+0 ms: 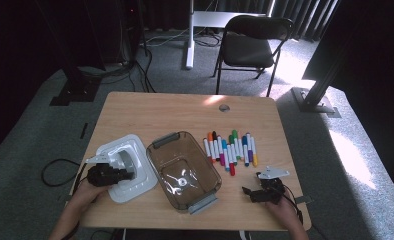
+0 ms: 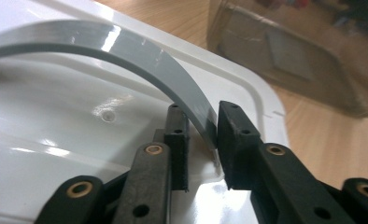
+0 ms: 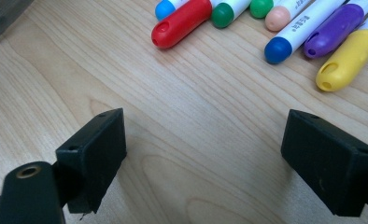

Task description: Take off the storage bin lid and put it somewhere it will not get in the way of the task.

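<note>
Left gripper (image 2: 201, 140): lowered onto white lid (image 1: 135, 172); grey handle (image 2: 140, 60) bracketed, seemingly just loosened.
Right gripper (image 3: 203, 158): jaws spread above table (image 3: 182, 121).
Tub (image 1: 183, 170): nothing seen inside.

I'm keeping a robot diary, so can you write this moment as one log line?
left hand-held gripper: jaws around grey lid handle, a gap at one side | white lid: on table beside clear bin | right hand-held gripper: open, below markers
</note>
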The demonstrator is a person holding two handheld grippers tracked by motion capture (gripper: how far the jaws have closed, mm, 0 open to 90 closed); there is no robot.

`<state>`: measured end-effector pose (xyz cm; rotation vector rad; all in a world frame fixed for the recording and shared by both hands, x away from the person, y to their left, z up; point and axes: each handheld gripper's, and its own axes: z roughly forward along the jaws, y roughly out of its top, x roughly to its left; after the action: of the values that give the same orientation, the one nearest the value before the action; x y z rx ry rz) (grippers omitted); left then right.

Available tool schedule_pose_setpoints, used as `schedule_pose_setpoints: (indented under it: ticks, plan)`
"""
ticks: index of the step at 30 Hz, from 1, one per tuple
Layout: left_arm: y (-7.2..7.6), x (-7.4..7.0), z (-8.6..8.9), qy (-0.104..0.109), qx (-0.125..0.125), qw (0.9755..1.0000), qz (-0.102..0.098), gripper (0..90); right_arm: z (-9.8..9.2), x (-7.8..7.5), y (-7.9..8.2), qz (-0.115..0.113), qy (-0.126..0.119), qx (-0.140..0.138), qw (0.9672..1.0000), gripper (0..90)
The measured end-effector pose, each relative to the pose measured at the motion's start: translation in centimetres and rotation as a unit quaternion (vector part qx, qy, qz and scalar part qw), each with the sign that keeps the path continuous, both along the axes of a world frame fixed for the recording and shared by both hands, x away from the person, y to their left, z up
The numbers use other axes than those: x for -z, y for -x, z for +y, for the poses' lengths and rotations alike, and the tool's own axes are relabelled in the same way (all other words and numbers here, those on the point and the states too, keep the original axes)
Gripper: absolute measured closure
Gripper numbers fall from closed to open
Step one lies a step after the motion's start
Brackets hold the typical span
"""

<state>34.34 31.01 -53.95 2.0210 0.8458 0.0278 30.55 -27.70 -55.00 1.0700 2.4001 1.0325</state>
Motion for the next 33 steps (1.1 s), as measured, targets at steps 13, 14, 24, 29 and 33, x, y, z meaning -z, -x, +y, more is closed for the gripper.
schedule_pose_setpoints:
  ticks: [13, 14, 24, 29, 33]
  plan:
    - [1.0, -0.2, -0.7, -0.06, -0.037, 0.9955, -0.063, 35.4, 0.0, 0.0, 0.0, 0.0, 0.0, 0.0, 1.0, 13.6]
    - [1.0, -0.2, -0.7, -0.06, -0.037, 0.9955, -0.063, 34.7, 0.0, 0.0, 0.0, 0.0, 0.0, 0.0, 1.0, 13.7]
    - [3.2, -0.8, 1.0, -0.052, -0.065, 0.9938, -0.073, 10.2, 0.0, 0.0, 0.0, 0.0, 0.0, 0.0, 1.0, 13.7]
    - [3.9, -1.4, 2.4, -0.075, -0.119, 0.9865, -0.084, 0.4, 0.0, 0.0, 0.0, -0.001, 0.0, 0.0, 1.0, 13.7]
    - [4.2, -1.0, 3.7, -0.106, -0.183, 0.9735, -0.086, 0.4, 0.0, 0.0, 0.0, -0.001, 0.0, 0.0, 1.0, 13.7]
